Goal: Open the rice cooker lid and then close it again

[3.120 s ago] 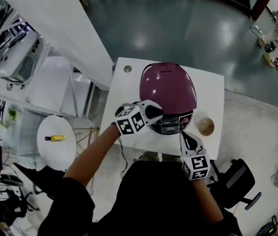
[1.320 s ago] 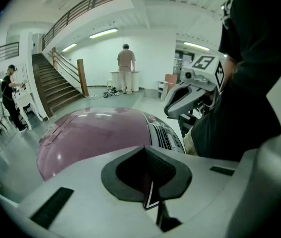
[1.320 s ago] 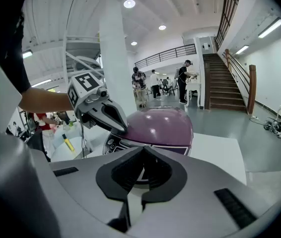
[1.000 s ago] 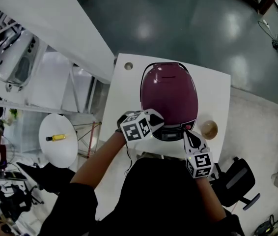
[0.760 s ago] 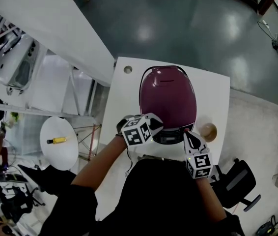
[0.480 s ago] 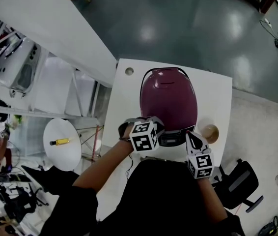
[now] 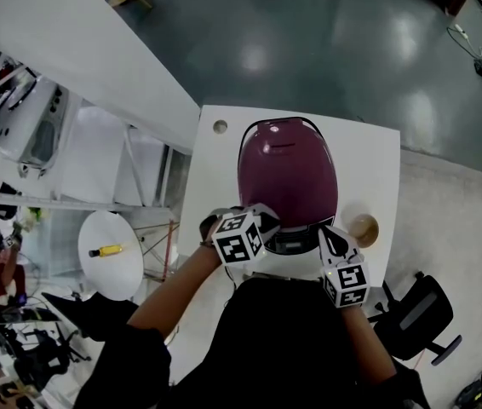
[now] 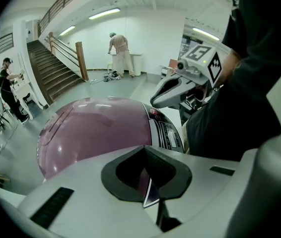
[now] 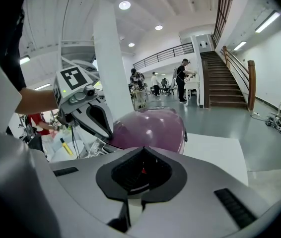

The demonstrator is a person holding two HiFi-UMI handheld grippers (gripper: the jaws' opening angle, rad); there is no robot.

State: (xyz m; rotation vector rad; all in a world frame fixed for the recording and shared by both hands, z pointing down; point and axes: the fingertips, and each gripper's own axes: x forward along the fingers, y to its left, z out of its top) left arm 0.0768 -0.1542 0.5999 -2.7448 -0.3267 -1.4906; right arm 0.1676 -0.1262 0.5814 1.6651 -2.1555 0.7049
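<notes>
1. On the white bench (image 7: 377, 156) sits the purple rice cooker (image 7: 288, 173) — its lid is down.
2. I see the cooker near the middle of the bench, with its grey button panel (image 7: 296, 242) facing me.
3. My left gripper (image 7: 268, 220) is clenched tight with nothing in it. Its tip is at the front left edge of the lid, just beside the panel. I cannot tell if it touches.
4. My right gripper (image 7: 329, 239) is clenched too and holds nothing. Its tip points at the front right corner of the cooker, close to the panel.
5. A small round tan thing (image 7: 362, 227) sits on the bench just right of the cooker — I cannot tell what it is.
6. A small round spot (image 7: 220, 127) marks the far left corner of the bench.
7. Off to the left, a round white table (image 7: 117, 275) holds a yellow thing (image 7: 105, 250).
</notes>
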